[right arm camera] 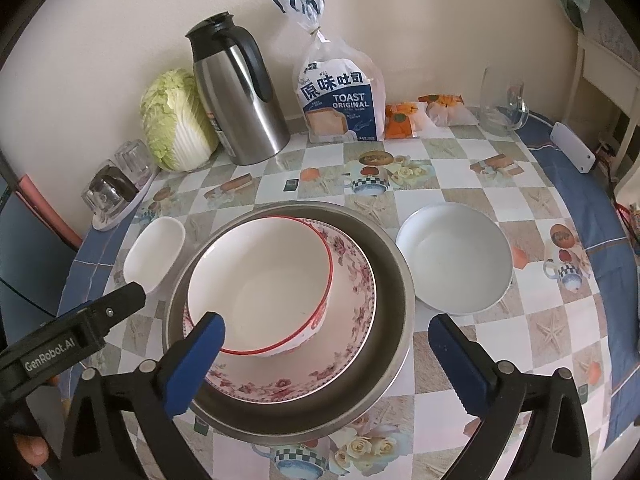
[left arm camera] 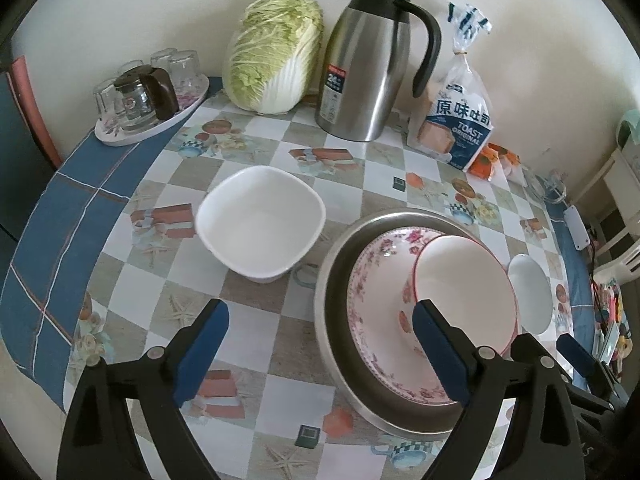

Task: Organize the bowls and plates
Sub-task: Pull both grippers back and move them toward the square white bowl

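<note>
Left wrist view: left gripper [left arm camera: 320, 352] jaws stand wide and empty. The square bowl [left arm camera: 262, 222] sits mid-surface, apart from the stack in the steel basin [left arm camera: 340, 360].

Right wrist view: right gripper [right arm camera: 326, 364] jaws stand wide, empty, over the red-rimmed bowl [right arm camera: 260, 288]. That bowl sits off-centre on the floral plate [right arm camera: 352, 280]; a careless nudge may tip it. The white plate [right arm camera: 456, 264] lies beside the basin.

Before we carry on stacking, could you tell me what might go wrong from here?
1. The red-rimmed bowl sits off-centre and tilted on the floral plate in the steel basin; adding dishes could tip it.
2. Reaching for the square white bowl, the open left gripper might knock the basin's rim.
</note>
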Motion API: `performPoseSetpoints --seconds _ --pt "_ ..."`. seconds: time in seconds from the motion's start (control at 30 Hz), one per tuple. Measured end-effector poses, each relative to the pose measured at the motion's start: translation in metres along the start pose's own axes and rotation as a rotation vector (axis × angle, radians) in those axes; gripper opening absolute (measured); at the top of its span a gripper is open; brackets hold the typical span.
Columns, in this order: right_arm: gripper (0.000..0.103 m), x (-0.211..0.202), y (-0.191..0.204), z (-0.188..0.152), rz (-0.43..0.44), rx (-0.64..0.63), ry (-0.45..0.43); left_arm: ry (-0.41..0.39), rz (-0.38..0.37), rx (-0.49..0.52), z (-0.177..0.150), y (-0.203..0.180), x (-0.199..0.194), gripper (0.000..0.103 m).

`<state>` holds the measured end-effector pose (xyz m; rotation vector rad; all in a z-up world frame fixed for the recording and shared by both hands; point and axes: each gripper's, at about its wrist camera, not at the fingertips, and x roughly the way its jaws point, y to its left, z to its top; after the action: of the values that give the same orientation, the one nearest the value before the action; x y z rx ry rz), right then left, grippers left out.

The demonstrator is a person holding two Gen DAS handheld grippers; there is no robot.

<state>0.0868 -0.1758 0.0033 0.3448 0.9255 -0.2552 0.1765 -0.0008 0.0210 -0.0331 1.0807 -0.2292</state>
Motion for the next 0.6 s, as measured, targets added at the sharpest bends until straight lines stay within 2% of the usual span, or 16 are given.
performPoseSetpoints --seconds 0.3,0.6 --pt "0.103 -0.004 0.022 0.002 0.009 -0.035 -0.023 -0.014 0.033 -0.024 0.004 0.024 -0.006 0.094" --pt "0.103 -0.005 0.064 0.000 0.034 -0.097 -0.043 -0.041 0.073 -0.110 0.007 0.068 -0.014 0.093"
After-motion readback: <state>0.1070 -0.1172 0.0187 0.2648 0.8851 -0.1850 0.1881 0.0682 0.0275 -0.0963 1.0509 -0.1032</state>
